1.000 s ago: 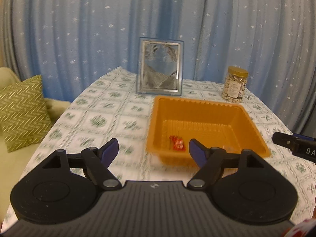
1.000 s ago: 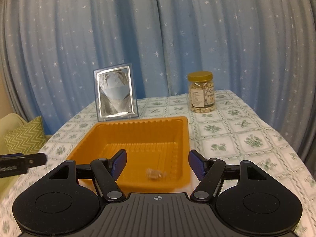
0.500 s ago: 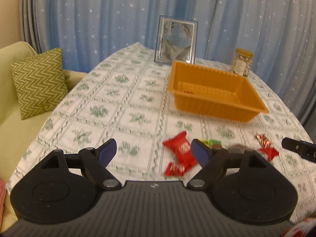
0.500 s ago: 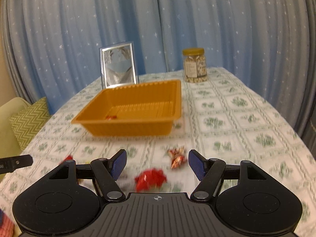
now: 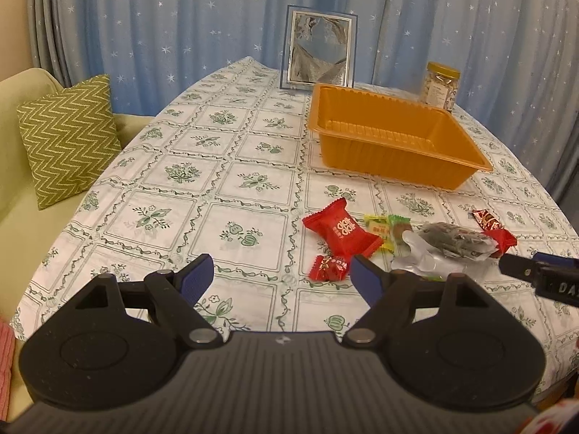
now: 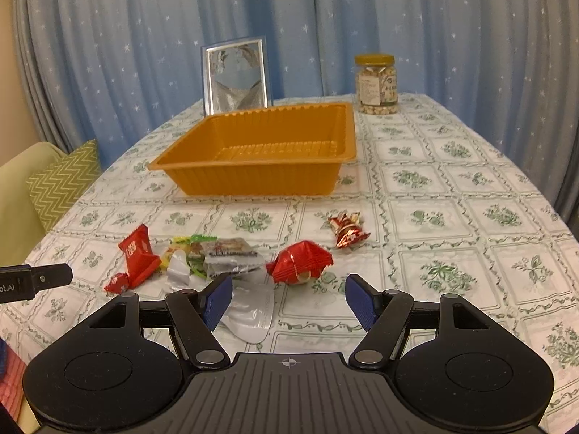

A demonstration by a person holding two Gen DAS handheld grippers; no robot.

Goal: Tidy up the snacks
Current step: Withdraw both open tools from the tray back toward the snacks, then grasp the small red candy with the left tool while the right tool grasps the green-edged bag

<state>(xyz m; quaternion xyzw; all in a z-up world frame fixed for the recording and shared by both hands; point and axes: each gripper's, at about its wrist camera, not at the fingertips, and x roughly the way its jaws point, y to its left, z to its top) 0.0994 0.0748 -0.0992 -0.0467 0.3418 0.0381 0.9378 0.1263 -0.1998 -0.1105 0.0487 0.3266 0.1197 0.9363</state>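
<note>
An orange plastic tray [image 5: 398,155] [image 6: 260,177] stands on the table's far half. Snacks lie in a loose cluster in front of it: a large red packet [image 5: 342,231] [image 6: 139,255], a small red candy [image 5: 329,267], a yellow-green packet [image 5: 389,228], a clear bag of dark snack [image 5: 456,240] [image 6: 231,253], a crumpled red wrapper [image 6: 300,262] and a red-gold candy [image 6: 347,229]. My left gripper [image 5: 280,278] is open and empty, just short of the small red candy. My right gripper [image 6: 287,302] is open and empty, just short of the crumpled red wrapper.
A framed picture [image 5: 318,52] [image 6: 237,74] and a jar of nuts [image 5: 439,85] [image 6: 376,83] stand behind the tray, before a blue star curtain. A green sofa with a zigzag cushion [image 5: 67,137] sits left of the table. The floral tablecloth [image 5: 202,188] reaches the table edges.
Both grippers have pulled back from over the tray toward the near edge of the table, bringing the snack cluster into view. Both stay open and empty.
</note>
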